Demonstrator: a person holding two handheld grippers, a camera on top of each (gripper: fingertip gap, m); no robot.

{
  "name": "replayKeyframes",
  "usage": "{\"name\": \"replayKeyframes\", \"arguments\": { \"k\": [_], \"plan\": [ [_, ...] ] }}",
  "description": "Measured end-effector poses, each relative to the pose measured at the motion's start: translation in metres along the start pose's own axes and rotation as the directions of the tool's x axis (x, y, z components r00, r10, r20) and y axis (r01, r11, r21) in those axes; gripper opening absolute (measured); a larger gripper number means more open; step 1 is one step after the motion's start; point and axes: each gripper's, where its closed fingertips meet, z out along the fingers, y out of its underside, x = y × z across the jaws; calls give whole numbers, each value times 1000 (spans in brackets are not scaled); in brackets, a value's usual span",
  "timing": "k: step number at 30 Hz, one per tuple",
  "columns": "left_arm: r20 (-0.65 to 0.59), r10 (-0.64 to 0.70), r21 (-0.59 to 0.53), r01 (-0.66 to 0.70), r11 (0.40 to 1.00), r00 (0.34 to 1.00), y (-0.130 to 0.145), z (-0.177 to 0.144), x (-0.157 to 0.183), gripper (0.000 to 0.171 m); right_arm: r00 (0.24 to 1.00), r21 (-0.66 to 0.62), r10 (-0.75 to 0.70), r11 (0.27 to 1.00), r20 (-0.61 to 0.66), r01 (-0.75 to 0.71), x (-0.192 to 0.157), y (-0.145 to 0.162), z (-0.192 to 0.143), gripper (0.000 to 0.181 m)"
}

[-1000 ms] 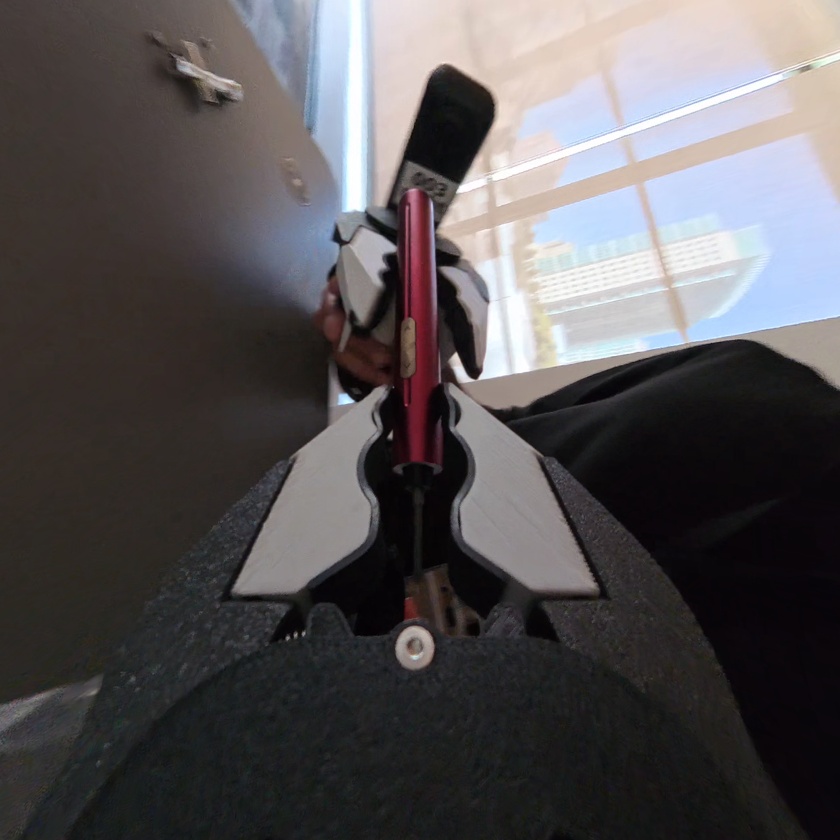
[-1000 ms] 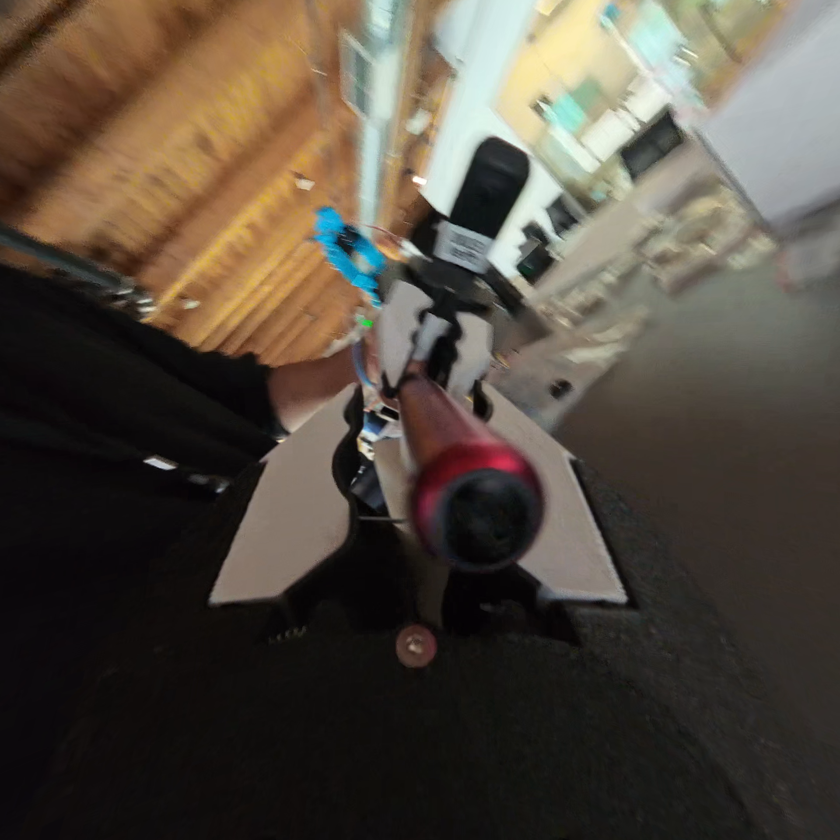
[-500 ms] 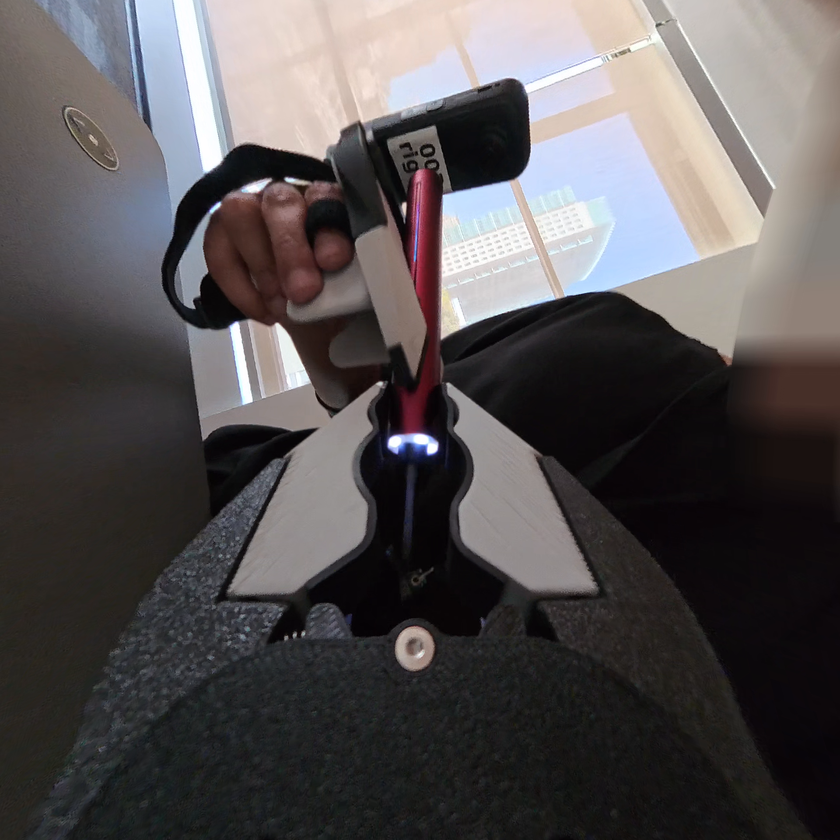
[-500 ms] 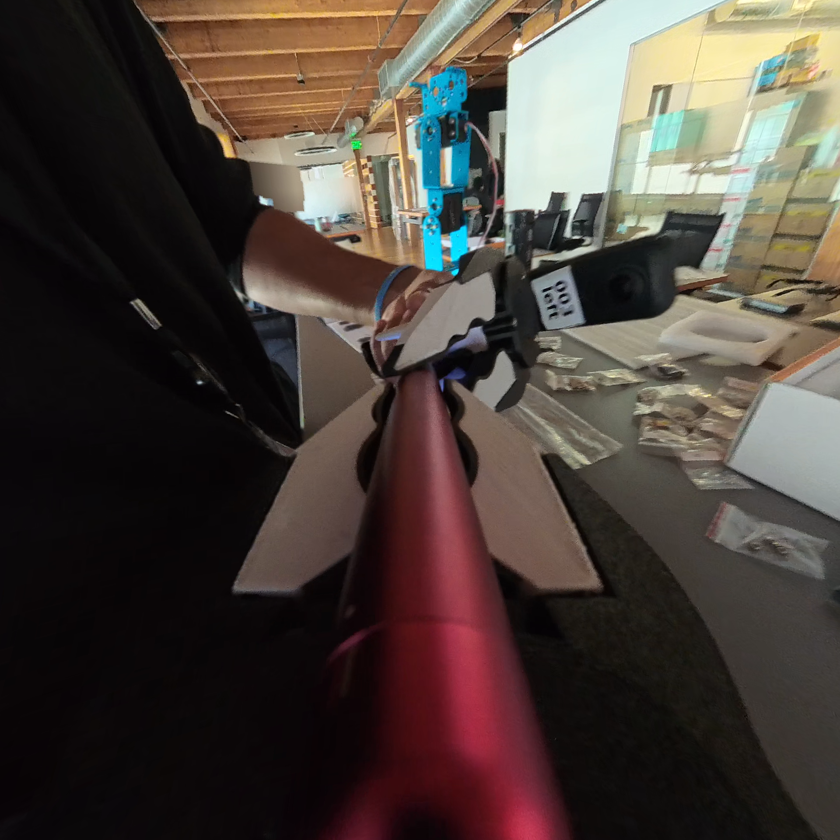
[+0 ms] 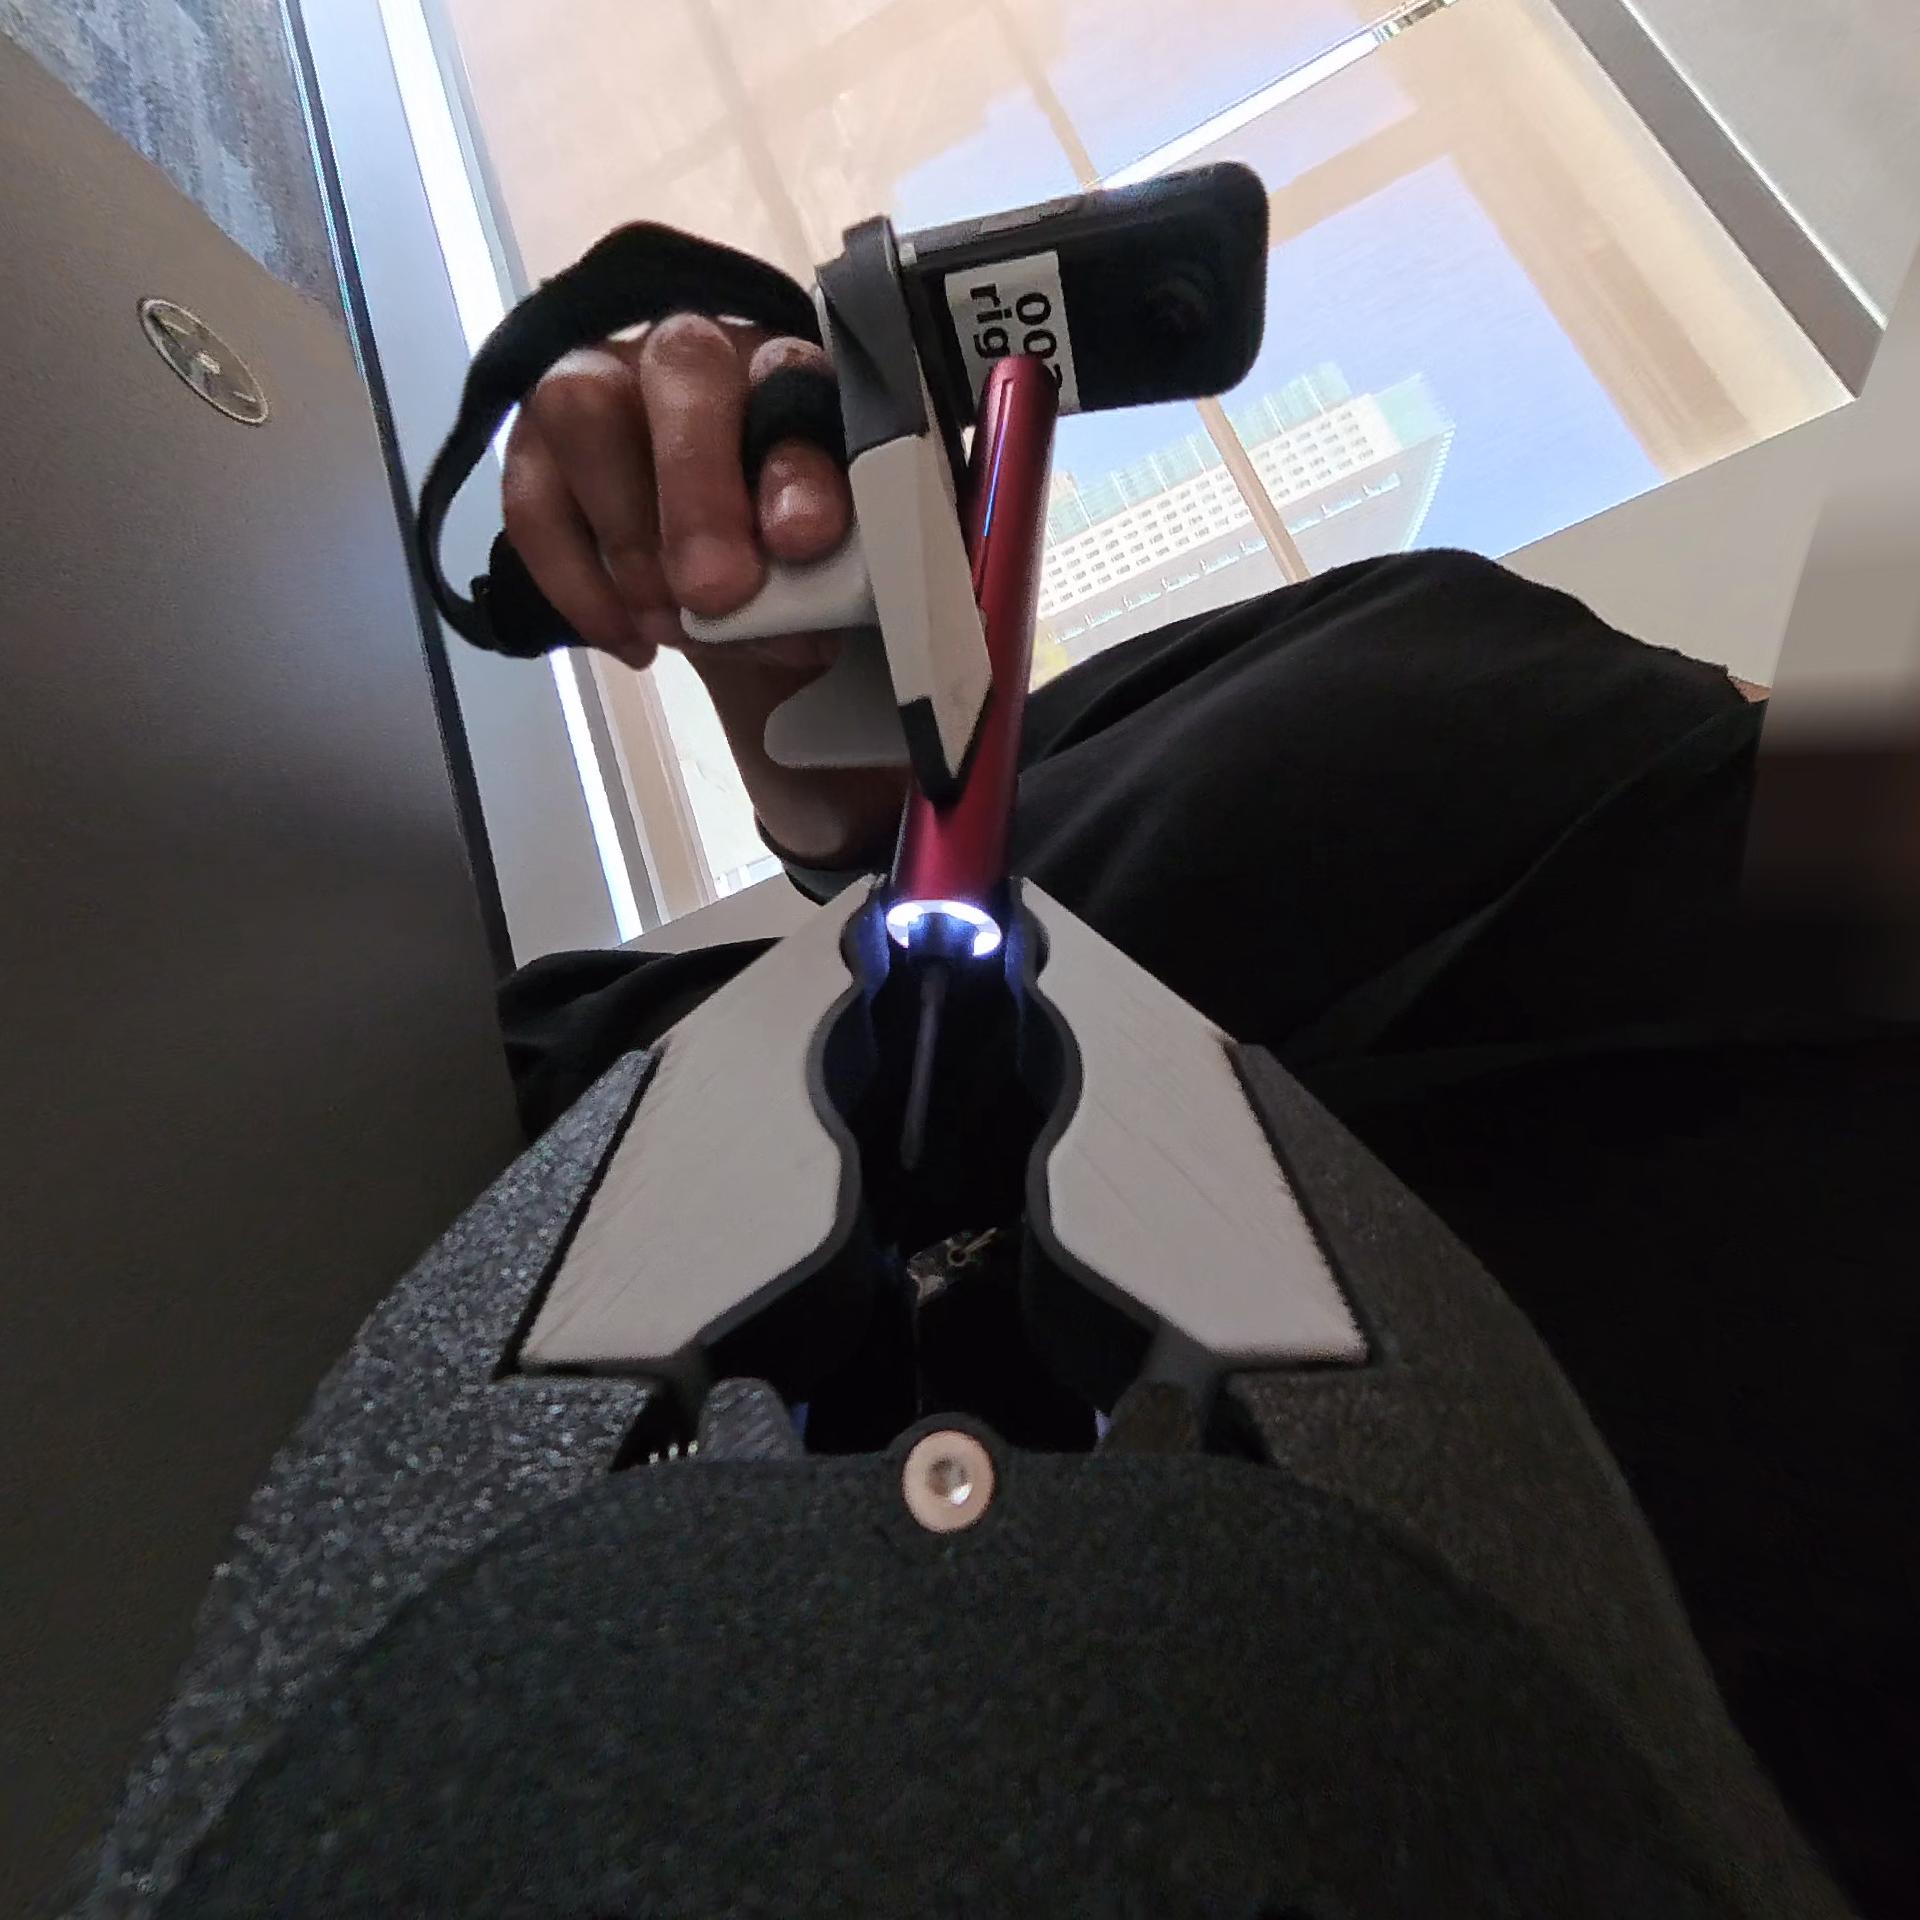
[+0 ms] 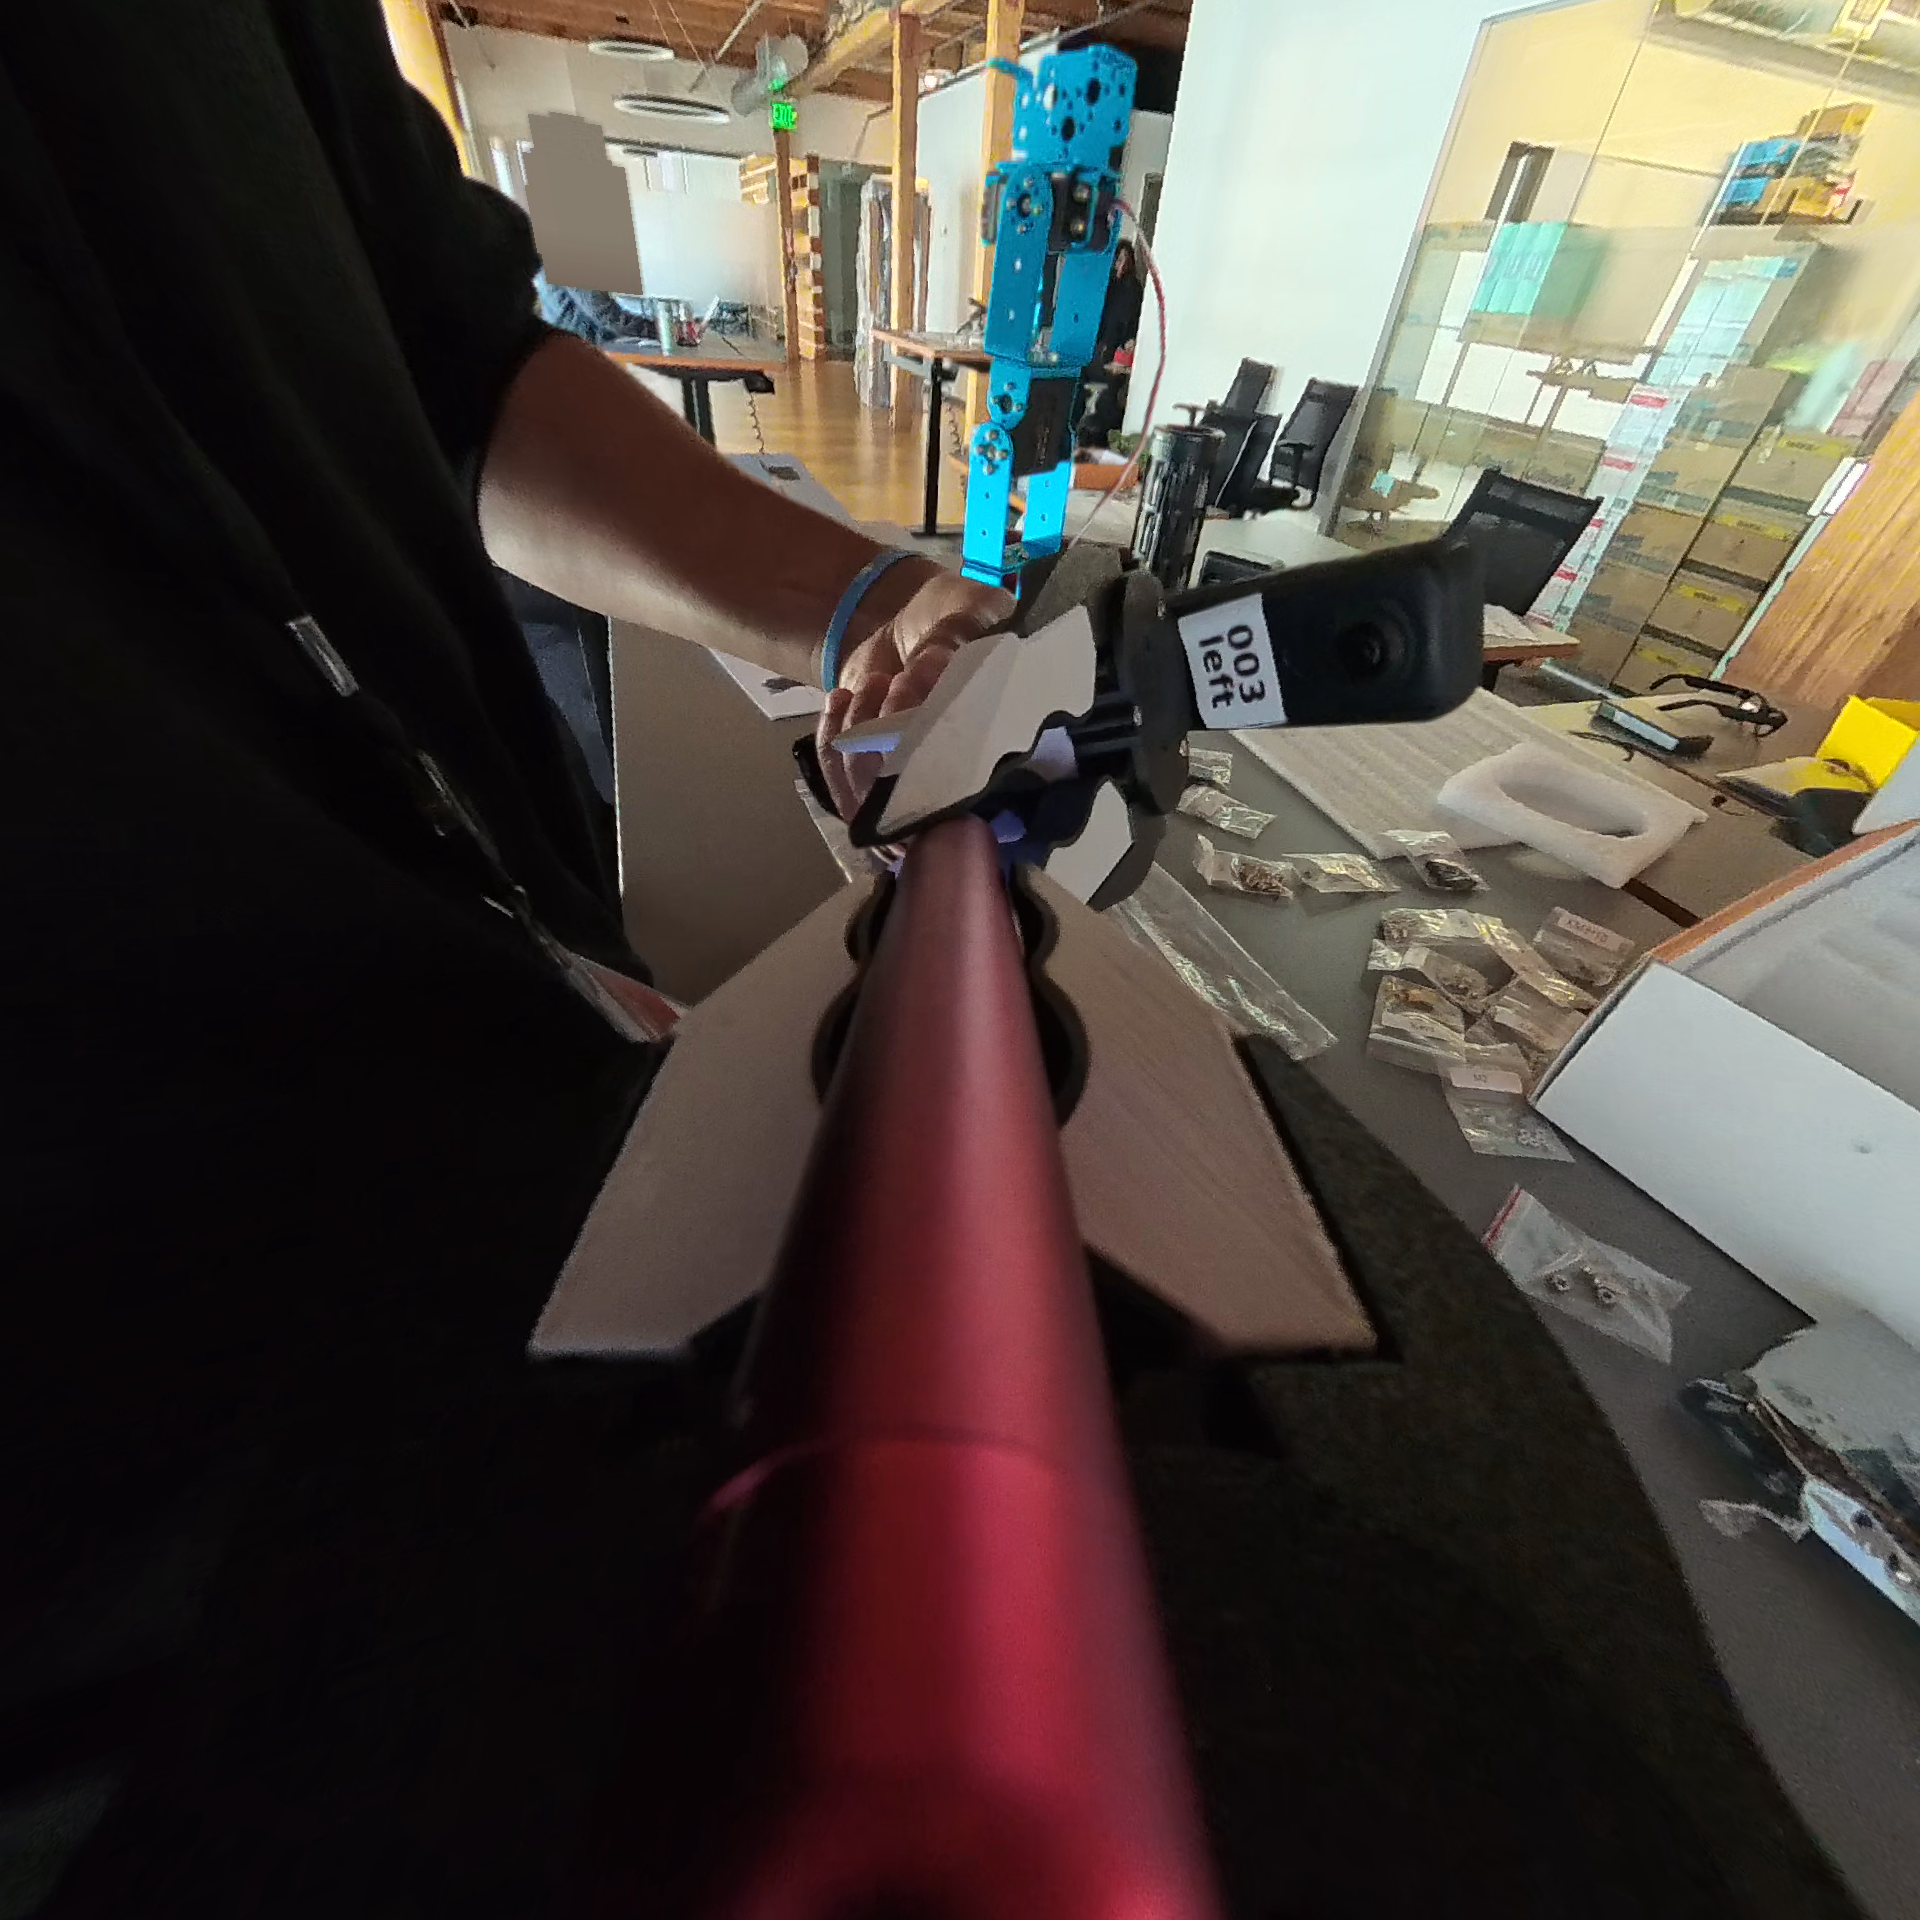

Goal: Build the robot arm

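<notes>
A red powered screwdriver (image 6: 935, 1247) runs along my right gripper (image 6: 951, 904), which is shut on its barrel. Its rear end fills the bottom of the right wrist view. My left gripper (image 5: 951, 904) faces it, and its fingertips are closed around the screwdriver's (image 5: 1003, 582) lit nose. The thin bit points down the gap between the left fingers. A small brownish thing (image 5: 956, 1247) sits deep in that gap and is too dark to identify. A hand (image 5: 665, 488) holds the right gripper (image 5: 961, 779). The left gripper (image 6: 987, 842) also shows in the right wrist view.
A grey table (image 6: 1351, 1195) on the right carries several small bags of hardware (image 6: 1455, 997), a white foam piece (image 6: 1558, 821) and a white box (image 6: 1745, 1049). A blue robot arm (image 6: 1039, 312) stands behind. The person's black shirt (image 6: 260, 831) fills the left. Windows (image 5: 1247, 468) lie ahead. My left and right fingertips are right by each other.
The right gripper has rolled onto its side. The screwdriver has drawn back until only its nose sits at the left fingertips, and its ring light has come on. The right view's blur has settled.
</notes>
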Motion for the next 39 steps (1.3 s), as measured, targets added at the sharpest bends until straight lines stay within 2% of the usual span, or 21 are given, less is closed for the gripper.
{"name": "replayKeyframes", "arguments": {
  "k": [6,11,13,15,17,18,19,20,25,27,30,32,35,39],
  "plan": [
    [-7,70,18,-70,997,998,3,0,19,20,997,56,-80,995,-20,81,-9,-17,3,21],
    [4,93,71,-93,993,996,10,-4,38,20,997,61,-72,996,-5,72,-19,-35,13,22],
    [50,122,122,-127,984,991,13,-5,44,21,996,51,-88,995,-8,88,-23,-41,17,22],
    [171,156,164,-184,969,973,22,-12,45,28,998,38,-58,998,-12,58,-25,-42,21,22],
    [374,179,222,-275,936,910,34,-28,40,43,999,-3,-23,1000,-30,23,-25,-31,25,22],
    [495,164,243,-318,917,853,42,-39,34,52,999,-16,2,1000,-41,-2,-25,-24,29,22],
    [601,154,247,-365,897,784,53,-51,31,55,997,-29,39,999,-65,-41,-23,-15,35,22],
    [670,153,245,-411,878,726,66,-61,33,47,991,-55,75,995,-111,-82,-18,-3,43,21],
    [852,-50,383,-555,739,520,110,-129,55,40,915,-162,160,959,-371,-233,5,56,78,22],
    [918,-138,353,-608,711,373,130,-166,55,40,880,-182,152,949,-450,-257,11,68,91,22],
    [963,-174,268,-653,708,206,153,-207,60,39,844,-152,227,929,-486,-337,14,77,113,22],
    [974,-156,226,-673,704,164,162,-224,66,39,812,-122,292,907,-506,-402,18,83,122,22],
    [987,-111,162,-659,734,120,175,-242,68,39,781,-126,344,874,-521,-469,20,100,124,23],
    [995,-39,89,-638,765,91,188,-255,65,39,748,-82,419,844,-515,-529,19,108,122,23]
  ]
}}
